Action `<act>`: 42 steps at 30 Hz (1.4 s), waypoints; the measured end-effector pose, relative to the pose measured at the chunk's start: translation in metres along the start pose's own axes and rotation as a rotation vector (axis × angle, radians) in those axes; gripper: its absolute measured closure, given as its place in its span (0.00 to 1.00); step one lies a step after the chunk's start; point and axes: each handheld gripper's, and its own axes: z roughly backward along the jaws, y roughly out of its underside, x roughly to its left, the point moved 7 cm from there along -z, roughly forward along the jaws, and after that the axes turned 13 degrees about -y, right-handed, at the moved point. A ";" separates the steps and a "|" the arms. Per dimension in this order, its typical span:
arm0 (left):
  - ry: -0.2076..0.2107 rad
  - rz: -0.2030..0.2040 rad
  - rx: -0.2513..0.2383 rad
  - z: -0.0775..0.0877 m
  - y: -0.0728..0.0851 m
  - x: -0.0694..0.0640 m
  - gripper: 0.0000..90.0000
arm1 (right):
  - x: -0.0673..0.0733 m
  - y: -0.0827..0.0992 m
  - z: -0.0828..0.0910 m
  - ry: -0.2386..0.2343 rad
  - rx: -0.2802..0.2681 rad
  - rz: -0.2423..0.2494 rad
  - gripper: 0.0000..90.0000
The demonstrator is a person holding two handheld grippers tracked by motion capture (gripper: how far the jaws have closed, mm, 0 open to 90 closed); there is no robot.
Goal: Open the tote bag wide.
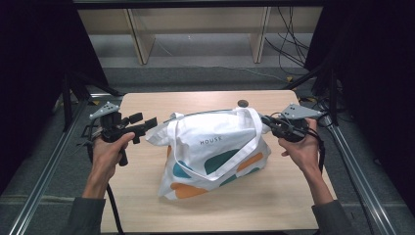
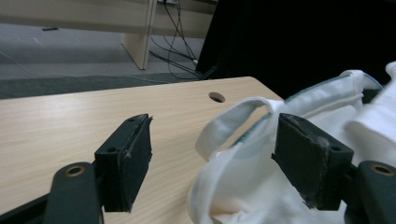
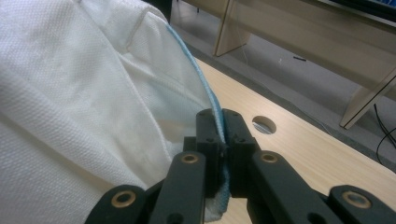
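A white tote bag (image 1: 210,152) printed with "HOUSE" and teal and orange shapes lies on the wooden table (image 1: 274,200), its mouth toward the back. My left gripper (image 1: 147,124) stands open at the bag's left corner; in the left gripper view the bag's white rim and a strap loop (image 2: 243,140) lie between its jaws, gripper midpoint (image 2: 212,154). My right gripper (image 1: 268,122) is shut on the bag's blue-lined rim (image 3: 201,88) at the right corner, gripper midpoint (image 3: 223,133). A long strap (image 1: 230,161) drapes across the bag's front.
A round hole (image 1: 242,103) sits in the table near its back edge, just behind the bag. Metal frame rails (image 1: 49,161) run along both sides of the table. Wooden shelving legs and loose cables (image 1: 288,44) are on the floor beyond.
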 end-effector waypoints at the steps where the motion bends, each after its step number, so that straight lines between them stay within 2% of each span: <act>1: 0.000 0.000 0.000 0.000 0.000 0.000 0.30 | 0.000 0.000 0.000 0.000 0.000 0.000 0.97; 2: 0.006 -0.065 -0.022 0.013 0.003 -0.007 0.31 | 0.002 0.001 0.000 -0.014 0.010 -0.022 0.97; 5: 0.028 -0.097 -0.032 0.029 0.012 -0.014 0.32 | 0.000 -0.001 0.000 0.004 -0.012 -0.004 0.97; 6: 0.069 -0.054 -0.008 0.043 0.031 -0.026 0.34 | 0.001 0.000 0.003 0.003 0.005 -0.010 0.97; 7: 0.118 0.012 0.030 0.050 0.043 -0.036 0.35 | 0.000 0.000 0.003 0.005 0.001 -0.006 0.97; 8: 0.170 0.047 0.042 0.055 0.053 -0.044 0.36 | 0.002 0.001 0.003 0.003 0.002 -0.028 0.97; 9: 0.182 0.033 0.051 0.057 0.062 -0.049 0.38 | -0.001 -0.001 0.003 0.005 -0.009 0.000 0.97; 10: 0.170 0.002 0.074 0.058 0.073 -0.055 0.39 | -0.001 -0.001 0.002 0.014 -0.024 -0.005 0.97; 11: 0.170 0.002 0.074 0.058 0.073 -0.055 0.39 | -0.001 -0.001 0.002 0.017 -0.026 -0.007 0.97; 12: 0.194 -0.035 0.099 0.059 0.089 -0.068 0.39 | 0.002 0.001 0.002 0.001 -0.004 -0.038 0.97; 13: 0.212 -0.077 0.117 0.058 0.096 -0.073 0.39 | 0.002 0.001 0.002 0.000 -0.004 -0.035 0.97; 14: 0.206 -0.123 0.135 0.056 0.102 -0.076 0.37 | 0.002 0.000 0.002 0.002 -0.003 -0.034 0.97; 15: 0.180 -0.156 0.140 0.053 0.107 -0.077 0.35 | 0.003 0.000 0.002 -0.003 0.002 -0.035 0.96; 16: 0.159 -0.169 0.150 0.049 0.111 -0.077 0.35 | 0.002 0.000 0.002 0.001 -0.004 -0.031 0.96; 18: 0.165 -0.164 0.183 0.041 0.122 -0.078 0.35 | 0.001 -0.001 0.002 0.004 -0.019 -0.024 0.96; 19: 0.165 -0.164 0.183 0.041 0.122 -0.078 0.35 | 0.001 -0.001 0.002 0.004 -0.019 -0.024 0.96; 20: 0.151 -0.179 0.219 0.031 0.134 -0.078 0.35 | 0.000 -0.001 0.003 0.005 -0.029 -0.018 0.96; 21: 0.160 -0.171 0.228 0.027 0.139 -0.080 0.37 | 0.002 0.001 0.003 -0.008 -0.020 -0.033 0.96; 22: 0.161 -0.177 0.238 0.024 0.143 -0.080 0.41 | 0.001 0.002 0.004 -0.011 -0.014 -0.020 0.96; 23: 0.161 -0.177 0.238 0.024 0.143 -0.080 0.48 | 0.002 0.002 0.005 -0.002 -0.016 -0.040 0.96; 24: 0.136 -0.255 0.210 0.019 0.146 -0.079 0.61 | 0.002 0.001 0.005 -0.011 -0.021 -0.028 0.96; 25: 0.136 -0.255 0.210 0.019 0.146 -0.079 0.72 | 0.002 0.001 0.005 -0.011 -0.021 -0.028 0.96; 26: 0.130 -0.291 0.185 0.017 0.146 -0.078 0.72 | 0.000 0.000 0.005 0.009 -0.036 -0.003 0.96; 27: 0.145 -0.298 0.176 0.014 0.148 -0.079 0.85 | 0.001 0.000 0.006 -0.001 -0.025 -0.011 0.96; 29: 0.140 -0.349 0.170 0.009 0.152 -0.079 0.89 | 0.003 0.000 0.006 -0.011 -0.026 -0.021 0.96; 30: 0.136 -0.366 0.182 0.003 0.156 -0.080 0.95 | 0.005 -0.002 0.005 -0.017 -0.031 -0.011 0.96; 31: 0.136 -0.366 0.182 0.003 0.156 -0.080 0.97 | 0.006 -0.003 0.005 -0.015 -0.036 -0.009 0.96; 32: 0.137 -0.417 0.186 -0.002 0.162 -0.080 0.98 | 0.006 -0.005 0.005 -0.011 -0.052 -0.006 0.95; 33: 0.137 -0.417 0.186 -0.002 0.162 -0.080 0.98 | 0.006 -0.005 0.005 -0.011 -0.052 -0.006 0.95; 34: 0.128 -0.443 0.199 -0.007 0.171 -0.082 0.98 | 0.008 -0.009 0.005 -0.025 -0.061 -0.005 0.95; 35: 0.128 -0.443 0.199 -0.007 0.171 -0.082 0.98 | 0.011 -0.010 0.005 -0.030 -0.060 -0.019 0.93; 36: 0.127 -0.484 0.207 -0.010 0.175 -0.083 0.98 | 0.011 -0.010 0.005 -0.030 -0.060 -0.019 0.93; 37: 0.121 -0.473 0.219 -0.010 0.178 -0.086 0.98 | 0.013 -0.014 0.005 -0.043 -0.068 -0.040 0.84; 38: 0.119 -0.489 0.222 -0.009 0.177 -0.084 0.98 | 0.012 -0.017 0.008 -0.025 -0.080 -0.039 0.81; 39: 0.119 -0.489 0.222 -0.009 0.177 -0.084 0.98 | 0.012 -0.021 0.013 -0.014 -0.099 -0.034 0.79; 40: 0.121 -0.528 0.218 -0.010 0.175 -0.082 0.98 | 0.015 -0.027 0.017 -0.027 -0.137 -0.061 0.75; 41: 0.124 -0.501 0.214 -0.010 0.176 -0.083 0.98 | 0.016 -0.031 0.023 -0.020 -0.166 -0.073 0.71; 42: 0.124 -0.501 0.214 -0.010 0.176 -0.083 0.98 | 0.019 -0.035 0.029 -0.025 -0.178 -0.096 0.69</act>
